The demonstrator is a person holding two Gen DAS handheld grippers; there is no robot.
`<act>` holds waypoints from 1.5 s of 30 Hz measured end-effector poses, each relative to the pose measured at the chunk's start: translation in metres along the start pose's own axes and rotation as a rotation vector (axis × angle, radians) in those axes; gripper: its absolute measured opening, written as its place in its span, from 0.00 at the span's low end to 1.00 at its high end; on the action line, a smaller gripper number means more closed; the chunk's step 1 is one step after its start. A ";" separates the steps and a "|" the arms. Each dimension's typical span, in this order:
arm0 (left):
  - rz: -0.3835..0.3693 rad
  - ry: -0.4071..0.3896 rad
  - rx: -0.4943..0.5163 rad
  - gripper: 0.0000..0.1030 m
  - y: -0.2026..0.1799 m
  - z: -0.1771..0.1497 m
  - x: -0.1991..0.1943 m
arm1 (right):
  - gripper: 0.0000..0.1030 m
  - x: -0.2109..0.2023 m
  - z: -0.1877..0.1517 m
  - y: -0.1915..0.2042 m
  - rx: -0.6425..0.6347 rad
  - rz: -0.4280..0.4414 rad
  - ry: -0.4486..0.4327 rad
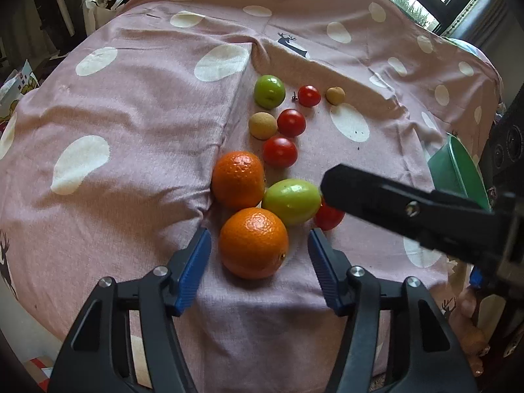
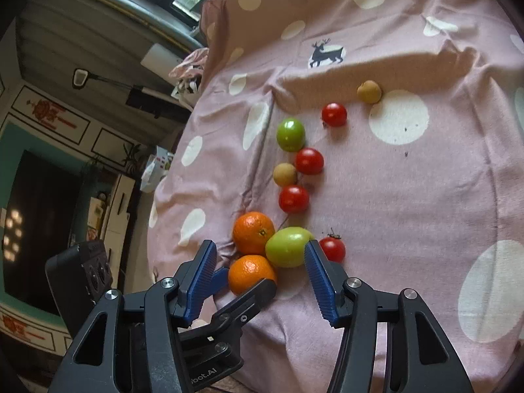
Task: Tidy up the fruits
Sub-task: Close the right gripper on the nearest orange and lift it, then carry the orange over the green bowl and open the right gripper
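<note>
Fruits lie in a loose row on a pink dotted cloth. My left gripper is open, its blue pads on either side of the near orange without touching it. Behind it lie a second orange, a green fruit, several red tomatoes, two tan longans and a far green fruit. My right gripper is open and empty, hovering just above the near green fruit and the near orange. A tomato lies right of its right pad.
A green bowl stands at the cloth's right edge in the left wrist view. The cloth drops off at the near and left edges. A raised fold runs along the left of the fruit row. A window is behind.
</note>
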State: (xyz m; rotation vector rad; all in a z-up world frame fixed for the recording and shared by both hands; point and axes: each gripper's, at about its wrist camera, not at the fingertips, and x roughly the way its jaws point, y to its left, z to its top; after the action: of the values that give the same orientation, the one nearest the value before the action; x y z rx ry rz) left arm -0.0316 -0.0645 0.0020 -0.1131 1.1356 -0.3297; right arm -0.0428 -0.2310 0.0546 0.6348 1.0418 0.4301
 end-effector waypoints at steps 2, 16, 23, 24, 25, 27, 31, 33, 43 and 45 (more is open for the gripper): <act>0.011 -0.006 0.002 0.54 -0.001 0.000 0.001 | 0.55 0.007 -0.004 0.002 -0.003 0.018 0.039; -0.014 0.040 0.001 0.48 -0.007 -0.006 0.013 | 0.49 0.042 -0.018 -0.017 0.087 0.038 0.144; -0.018 0.020 0.010 0.42 -0.008 -0.006 0.013 | 0.47 0.050 -0.018 -0.024 0.098 0.056 0.159; -0.022 0.016 0.010 0.42 -0.008 -0.006 0.013 | 0.47 0.049 -0.018 -0.024 0.096 0.052 0.156; -0.029 0.010 0.011 0.42 -0.009 -0.005 0.013 | 0.47 0.047 -0.017 -0.025 0.095 0.049 0.150; -0.035 -0.013 0.019 0.42 -0.011 -0.005 0.009 | 0.47 0.049 -0.014 -0.022 0.085 0.038 0.138; -0.053 -0.089 0.041 0.42 -0.019 -0.004 -0.004 | 0.47 0.035 -0.010 -0.017 0.055 0.042 0.084; -0.068 -0.133 0.053 0.42 -0.025 -0.004 -0.012 | 0.47 0.025 -0.008 -0.012 0.034 0.037 0.048; -0.142 -0.306 0.162 0.42 -0.073 0.001 -0.044 | 0.47 -0.042 0.001 0.000 -0.035 0.006 -0.157; -0.162 -0.327 0.186 0.42 -0.085 0.002 -0.048 | 0.47 -0.055 0.001 -0.002 -0.038 -0.004 -0.198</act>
State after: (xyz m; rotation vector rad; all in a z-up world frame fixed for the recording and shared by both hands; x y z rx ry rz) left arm -0.0647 -0.1299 0.0658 -0.0907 0.7690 -0.5388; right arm -0.0667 -0.2658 0.0898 0.6285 0.8452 0.3747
